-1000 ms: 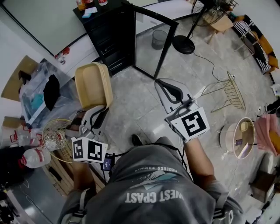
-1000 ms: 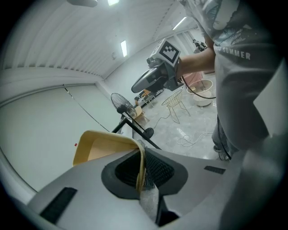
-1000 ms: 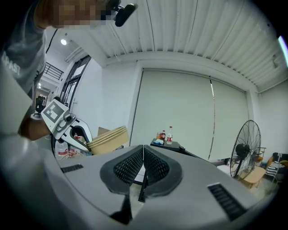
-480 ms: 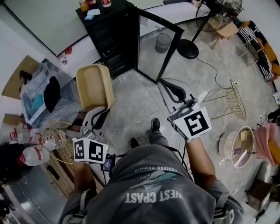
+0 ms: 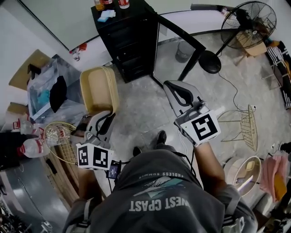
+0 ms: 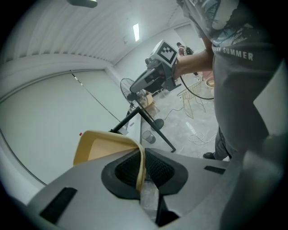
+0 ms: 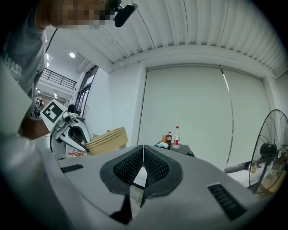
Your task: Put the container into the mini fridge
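A tan rectangular container (image 5: 99, 88) is held by its rim in my left gripper (image 5: 104, 116), whose jaws are shut on the thin wall (image 6: 140, 164). In the left gripper view the container (image 6: 96, 146) juts out to the left of the pads. The black mini fridge (image 5: 129, 41) stands ahead with its glass door (image 5: 179, 45) swung open. My right gripper (image 5: 175, 87) is to the right of the container, shut with nothing between its pads (image 7: 143, 164). In the right gripper view the container (image 7: 106, 140) and the fridge top (image 7: 180, 150) show ahead.
Bottles (image 5: 109, 3) stand on the fridge top. A floor fan (image 5: 248, 18) and a small bin (image 5: 184, 50) are at the right of the fridge. At the left are a clear plastic box (image 5: 43, 91), a wire basket (image 5: 54, 136) and water bottles (image 5: 34, 148). A gold wire rack (image 5: 248, 120) lies right.
The person has stepped toward the fridge, which now sits lower and nearer in the head view. Both grippers moved forward with it, the container still in the left one.
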`<control>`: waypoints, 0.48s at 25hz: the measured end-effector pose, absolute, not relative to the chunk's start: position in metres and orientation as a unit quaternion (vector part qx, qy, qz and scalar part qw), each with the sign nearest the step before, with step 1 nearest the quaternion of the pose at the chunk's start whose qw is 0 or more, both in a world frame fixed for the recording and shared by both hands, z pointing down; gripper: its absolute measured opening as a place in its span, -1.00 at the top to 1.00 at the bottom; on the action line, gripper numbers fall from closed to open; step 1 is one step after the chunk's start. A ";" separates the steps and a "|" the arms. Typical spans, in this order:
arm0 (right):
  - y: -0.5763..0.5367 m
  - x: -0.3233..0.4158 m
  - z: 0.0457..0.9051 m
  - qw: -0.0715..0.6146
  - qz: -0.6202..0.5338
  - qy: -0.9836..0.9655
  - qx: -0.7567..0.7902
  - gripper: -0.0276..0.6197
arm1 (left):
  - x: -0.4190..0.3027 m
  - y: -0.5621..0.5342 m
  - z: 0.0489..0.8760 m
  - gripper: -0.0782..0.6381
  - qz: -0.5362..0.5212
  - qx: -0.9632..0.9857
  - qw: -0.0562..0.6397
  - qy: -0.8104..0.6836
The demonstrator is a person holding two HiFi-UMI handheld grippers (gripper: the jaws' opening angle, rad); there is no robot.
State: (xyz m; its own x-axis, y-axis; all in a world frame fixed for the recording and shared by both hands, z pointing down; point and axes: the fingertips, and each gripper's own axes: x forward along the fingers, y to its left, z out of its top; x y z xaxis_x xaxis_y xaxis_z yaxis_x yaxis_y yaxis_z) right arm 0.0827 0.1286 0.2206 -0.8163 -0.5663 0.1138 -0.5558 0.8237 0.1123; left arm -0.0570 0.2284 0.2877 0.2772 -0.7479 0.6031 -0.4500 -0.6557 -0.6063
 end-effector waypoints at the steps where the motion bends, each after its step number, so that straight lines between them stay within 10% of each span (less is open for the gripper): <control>1: 0.121 0.083 0.221 0.072 -0.038 -0.954 0.287 0.83 | -0.056 0.222 0.288 0.66 -0.467 -0.779 0.158 0.387; 12: 0.057 0.100 0.223 0.055 -0.034 -0.972 0.228 0.83 | -0.026 0.173 0.288 0.66 -0.489 -0.749 0.132 0.426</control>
